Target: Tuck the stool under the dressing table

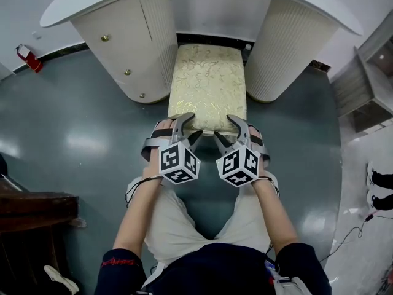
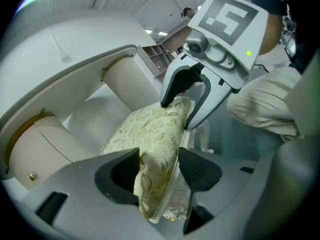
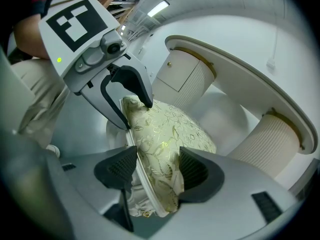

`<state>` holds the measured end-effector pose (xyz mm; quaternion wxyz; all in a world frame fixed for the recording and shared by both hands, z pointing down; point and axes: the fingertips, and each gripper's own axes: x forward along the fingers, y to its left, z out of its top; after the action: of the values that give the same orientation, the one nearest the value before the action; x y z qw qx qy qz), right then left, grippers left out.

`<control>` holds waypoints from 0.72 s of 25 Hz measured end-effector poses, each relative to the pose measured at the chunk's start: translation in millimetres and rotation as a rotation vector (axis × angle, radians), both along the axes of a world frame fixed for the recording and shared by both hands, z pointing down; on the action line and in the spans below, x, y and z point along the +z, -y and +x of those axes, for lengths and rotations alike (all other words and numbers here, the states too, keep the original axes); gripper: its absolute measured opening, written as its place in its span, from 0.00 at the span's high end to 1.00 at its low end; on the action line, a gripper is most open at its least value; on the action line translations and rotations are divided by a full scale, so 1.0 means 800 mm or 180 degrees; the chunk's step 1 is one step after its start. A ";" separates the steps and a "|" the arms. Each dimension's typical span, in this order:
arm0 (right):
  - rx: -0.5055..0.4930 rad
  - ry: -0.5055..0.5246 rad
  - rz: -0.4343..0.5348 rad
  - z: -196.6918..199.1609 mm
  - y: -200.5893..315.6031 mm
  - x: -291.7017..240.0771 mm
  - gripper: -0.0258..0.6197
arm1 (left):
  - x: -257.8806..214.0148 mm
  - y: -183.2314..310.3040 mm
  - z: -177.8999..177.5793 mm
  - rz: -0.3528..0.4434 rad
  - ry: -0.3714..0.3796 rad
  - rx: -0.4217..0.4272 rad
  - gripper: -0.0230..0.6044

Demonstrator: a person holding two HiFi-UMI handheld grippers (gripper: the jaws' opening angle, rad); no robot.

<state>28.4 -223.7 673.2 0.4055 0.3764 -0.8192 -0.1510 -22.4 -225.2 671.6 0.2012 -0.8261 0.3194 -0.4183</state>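
Note:
The stool [image 1: 209,82] has a gold-floral cushion and a white frame. Its far end sits in the gap between the two fluted pedestals of the white dressing table [image 1: 129,42]; its near end sticks out toward me. My left gripper [image 1: 186,129] is shut on the seat's near left corner, and my right gripper [image 1: 228,131] is shut on the near right corner. In the left gripper view the cushion edge [image 2: 150,169] fills my left gripper [image 2: 159,171]. The right gripper view shows the cushion [image 3: 160,149] pinched in my right gripper [image 3: 157,170], tabletop [image 3: 235,69] arching above.
A red fire extinguisher [image 1: 29,58] lies by the wall at far left. Dark wooden furniture [image 1: 37,209] stands at my near left. Grey shelving [image 1: 362,85] is at the right, with a person's shoes [image 1: 381,180] and a cable [image 1: 353,232] on the floor there.

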 end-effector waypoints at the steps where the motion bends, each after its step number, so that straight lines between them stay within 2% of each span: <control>1: 0.0004 -0.0002 0.0003 0.000 0.001 0.000 0.53 | 0.000 0.001 0.000 0.0002 -0.0002 -0.0001 0.55; 18: 0.0084 -0.0006 0.0050 0.001 0.026 -0.002 0.53 | -0.002 0.027 -0.001 0.0024 -0.0062 -0.0045 0.55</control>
<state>29.2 -244.8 671.5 0.4052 0.3903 -0.8126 -0.1524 -23.1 -247.0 670.0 0.1983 -0.8272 0.3287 -0.4104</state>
